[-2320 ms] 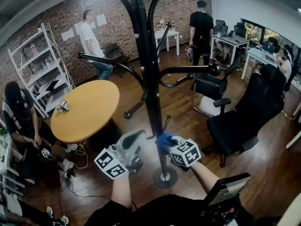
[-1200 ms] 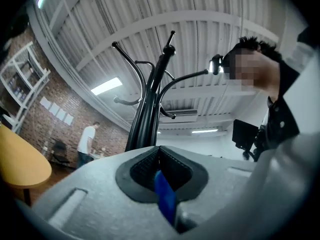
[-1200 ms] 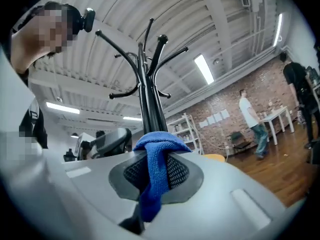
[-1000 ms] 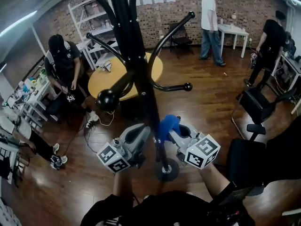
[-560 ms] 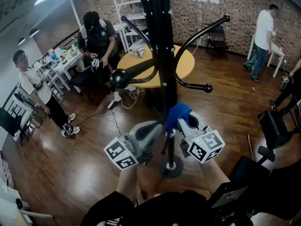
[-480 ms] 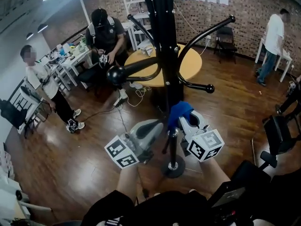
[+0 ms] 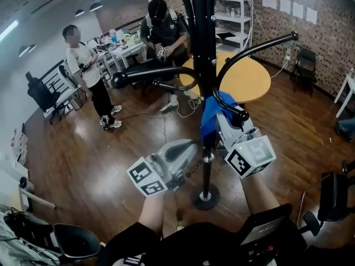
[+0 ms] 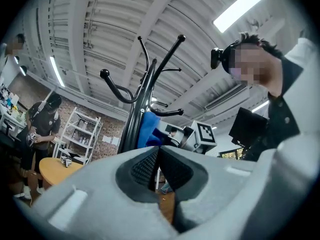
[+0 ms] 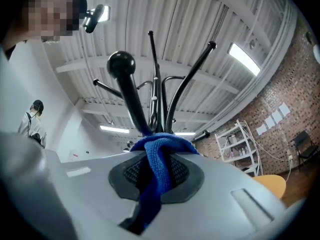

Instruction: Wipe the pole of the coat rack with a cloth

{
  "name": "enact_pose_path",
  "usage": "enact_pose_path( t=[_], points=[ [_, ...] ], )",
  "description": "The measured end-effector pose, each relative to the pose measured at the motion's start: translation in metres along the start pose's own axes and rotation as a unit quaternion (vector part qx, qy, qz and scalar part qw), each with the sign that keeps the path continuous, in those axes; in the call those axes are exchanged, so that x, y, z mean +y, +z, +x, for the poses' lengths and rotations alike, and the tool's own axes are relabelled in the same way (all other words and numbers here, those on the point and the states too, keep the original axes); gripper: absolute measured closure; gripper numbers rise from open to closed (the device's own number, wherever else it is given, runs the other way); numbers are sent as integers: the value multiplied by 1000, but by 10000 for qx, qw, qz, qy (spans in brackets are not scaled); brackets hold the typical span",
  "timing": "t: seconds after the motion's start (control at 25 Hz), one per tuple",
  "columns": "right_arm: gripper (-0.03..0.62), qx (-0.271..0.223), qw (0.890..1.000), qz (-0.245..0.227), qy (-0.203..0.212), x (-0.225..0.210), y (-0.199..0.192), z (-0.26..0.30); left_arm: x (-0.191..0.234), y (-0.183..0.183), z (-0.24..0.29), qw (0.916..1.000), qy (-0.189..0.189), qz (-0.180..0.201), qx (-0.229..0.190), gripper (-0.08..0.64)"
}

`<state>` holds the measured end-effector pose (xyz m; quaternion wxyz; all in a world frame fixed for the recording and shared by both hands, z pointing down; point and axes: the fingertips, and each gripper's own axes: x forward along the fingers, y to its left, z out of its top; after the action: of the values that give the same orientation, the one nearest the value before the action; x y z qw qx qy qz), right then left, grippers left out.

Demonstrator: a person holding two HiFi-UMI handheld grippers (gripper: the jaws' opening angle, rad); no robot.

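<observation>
Two jaws of right gripper clamp cloth.

The coat rack's black pole stood upright on its round base. A bunched blue cloth, pinched in the right gripper, hung against the pole about midway up, apparently touching it.

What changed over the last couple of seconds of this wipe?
The right gripper slid the blue cloth up the pole, away from the base; the head view swung round it. Unchanged: its jaws shut on the cloth, left gripper shut and empty beside the pole.
</observation>
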<state>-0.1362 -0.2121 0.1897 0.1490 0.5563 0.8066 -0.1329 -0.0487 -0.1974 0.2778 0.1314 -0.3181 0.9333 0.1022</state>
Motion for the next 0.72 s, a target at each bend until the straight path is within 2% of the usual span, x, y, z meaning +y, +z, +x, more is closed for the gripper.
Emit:
enact_pose_path(
  t=[0.16,0.28,0.44,0.56,0.72],
  points=[
    [569,-148,9994,-302,-82,5,7,6,8,17,-10,9997,125,176,-67,560],
    [569,148,9989,-362,-248,2,-22,-7,16,23,-16,9997,141,202,-68,560],
    [569,739,9962,235,-397,-10,-112,-39,26,24,-19,9998,65,191,-41,560],
    [569,1179,9905,458,-546,-15,-183,-70,26,18,-17,9999,-48,111,46,560],
    [569,1862,9769,745,-744,-18,-271,-105,20,12,-17,9997,-205,49,143,560]
  ],
)
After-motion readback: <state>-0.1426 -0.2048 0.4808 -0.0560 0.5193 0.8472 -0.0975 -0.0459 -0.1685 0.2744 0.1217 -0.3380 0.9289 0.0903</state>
